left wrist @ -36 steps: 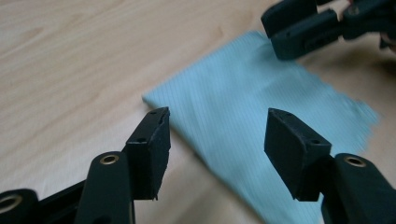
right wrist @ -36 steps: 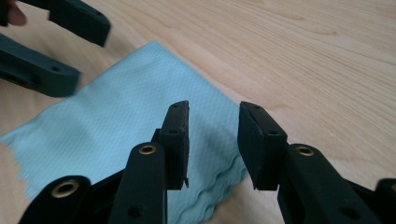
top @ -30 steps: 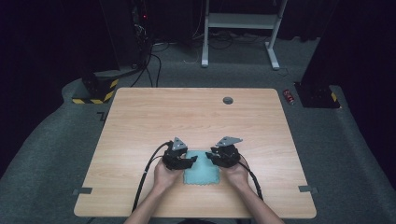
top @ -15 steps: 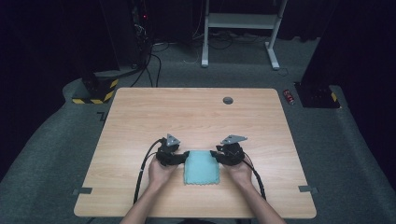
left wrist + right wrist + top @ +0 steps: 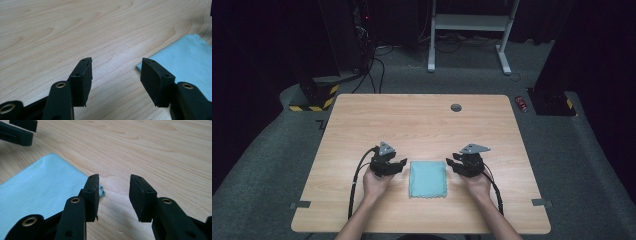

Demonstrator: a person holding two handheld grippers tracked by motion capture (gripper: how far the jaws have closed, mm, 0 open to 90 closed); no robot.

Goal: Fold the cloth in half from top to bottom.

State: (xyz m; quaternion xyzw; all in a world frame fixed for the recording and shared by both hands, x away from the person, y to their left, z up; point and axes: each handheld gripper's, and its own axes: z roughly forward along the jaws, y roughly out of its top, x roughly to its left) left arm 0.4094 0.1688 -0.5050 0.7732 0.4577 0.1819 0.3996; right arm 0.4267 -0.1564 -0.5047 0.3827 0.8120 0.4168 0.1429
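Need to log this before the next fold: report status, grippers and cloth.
Left gripper open, empty, left of cloth. Right gripper open, jaws just widened, nothing between them. Teal cloth folded flat on table, untouched. Nothing in the way.

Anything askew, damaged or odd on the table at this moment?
Nothing stands out. The folded teal cloth lies flat and square on the table, between the open left gripper and right gripper, neither touching it.
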